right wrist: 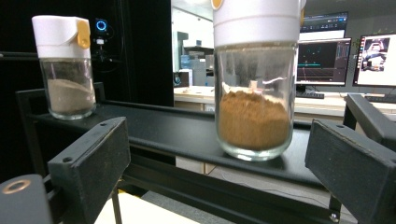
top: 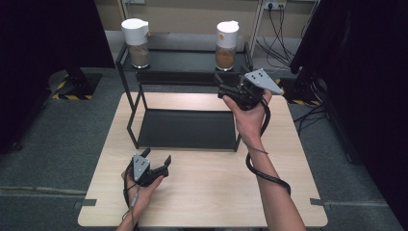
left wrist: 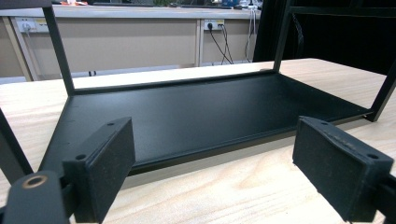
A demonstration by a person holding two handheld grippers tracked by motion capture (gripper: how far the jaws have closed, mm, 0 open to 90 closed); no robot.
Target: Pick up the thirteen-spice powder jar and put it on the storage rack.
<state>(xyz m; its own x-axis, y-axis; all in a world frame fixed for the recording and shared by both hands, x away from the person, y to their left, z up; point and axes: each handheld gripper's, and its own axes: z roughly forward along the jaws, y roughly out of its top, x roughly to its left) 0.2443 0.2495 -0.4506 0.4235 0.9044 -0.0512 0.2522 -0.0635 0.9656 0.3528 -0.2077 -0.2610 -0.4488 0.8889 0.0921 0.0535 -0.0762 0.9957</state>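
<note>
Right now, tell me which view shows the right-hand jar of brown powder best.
The right gripper view: the right-hand jar stands close between that gripper's open jaws, its glass, brown powder and white lid sharp. The high view shows it small, on the top shelf beyond the right gripper. The left gripper view faces the rack's bottom shelf.

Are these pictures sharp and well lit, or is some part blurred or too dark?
High view: even light, soft detail, both side edges nearly black. Left gripper view: the black lower shelf is sharp, with a dull sheen. Right gripper view: the near jar is sharp, the monitors behind are bright and blurred.
</note>
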